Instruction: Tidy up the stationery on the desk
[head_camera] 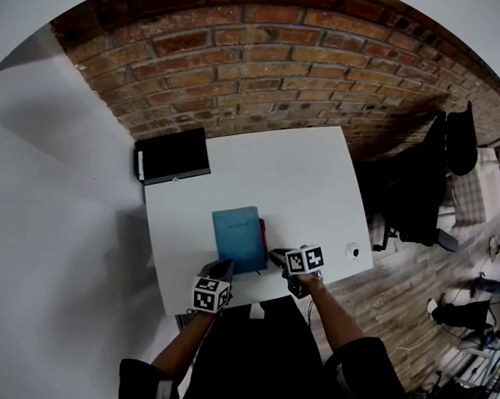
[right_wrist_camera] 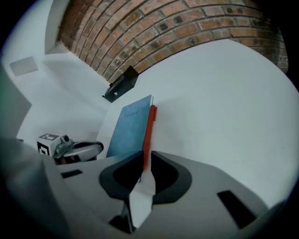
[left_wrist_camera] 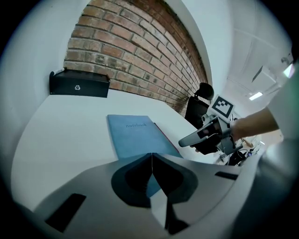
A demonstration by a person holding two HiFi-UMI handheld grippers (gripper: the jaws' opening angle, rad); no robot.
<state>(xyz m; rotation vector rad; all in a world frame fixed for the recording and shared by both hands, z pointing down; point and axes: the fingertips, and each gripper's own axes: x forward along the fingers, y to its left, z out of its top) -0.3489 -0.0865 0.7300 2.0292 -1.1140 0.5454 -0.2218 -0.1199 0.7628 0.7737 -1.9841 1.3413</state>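
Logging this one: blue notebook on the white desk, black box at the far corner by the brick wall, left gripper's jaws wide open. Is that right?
Not quite. The left gripper is shut, jaws together with nothing between them, as the left gripper view shows. The blue notebook does lie on the white desk, and the black box sits at the far corner by the brick wall.

Closed blue notebook (head_camera: 240, 238) flat, red item (head_camera: 263, 236) alongside
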